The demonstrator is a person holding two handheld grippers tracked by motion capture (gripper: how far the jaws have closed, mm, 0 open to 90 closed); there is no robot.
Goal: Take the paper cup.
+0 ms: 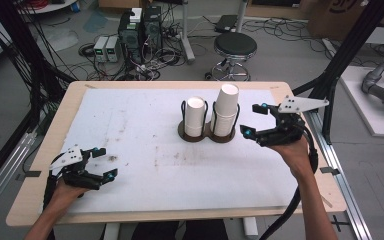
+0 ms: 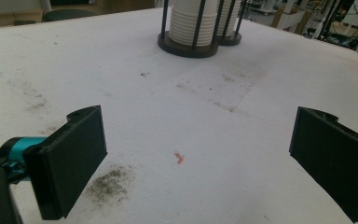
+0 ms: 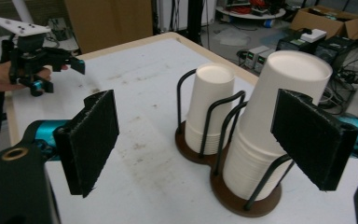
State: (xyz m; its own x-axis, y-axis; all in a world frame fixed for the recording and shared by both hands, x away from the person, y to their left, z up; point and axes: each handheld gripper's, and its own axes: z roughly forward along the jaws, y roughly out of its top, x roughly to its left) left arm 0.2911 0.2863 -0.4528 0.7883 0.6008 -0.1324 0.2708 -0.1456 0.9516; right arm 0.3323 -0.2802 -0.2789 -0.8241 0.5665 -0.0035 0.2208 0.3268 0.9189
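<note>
High view: right gripper (image 1: 254,120) sits just beside the taller paper-cup stack (image 1: 225,111), jaws spread wide, nothing betw. them. That stack and the shorter cup stack (image 1: 195,116) stand upside down in a double wire cup holder (image 1: 206,134) on the white tabletop (image 1: 130,130). Left gripper (image 1: 105,162) is well apart from the holder, near the front-left edge, jaws also apart and empty.

Left gripper view: jaws released, bare stained tabletop betw. them; a small red fleck (image 2: 179,157) and a dark smudge (image 2: 109,184) lie just ahead of the left jaw. Holder base and ribbed cup rims (image 2: 189,28) are far ahead, well beyond the tips. The fleck can't be made out from above.

Right gripper view: jaws open; the taller stack (image 3: 275,126) is just inside the right-hand jaw, the shorter one (image 3: 209,109) betw. the jaws but farther off. Wire hoops (image 3: 223,121) wrap each stack — hard to read from above. Left gripper (image 3: 58,65) shows far off.

Likely step: take the top cup. Prob. best to grip above the hoops, centre the cup betw. the pads, squeeze lightly, lift straight up.
</note>
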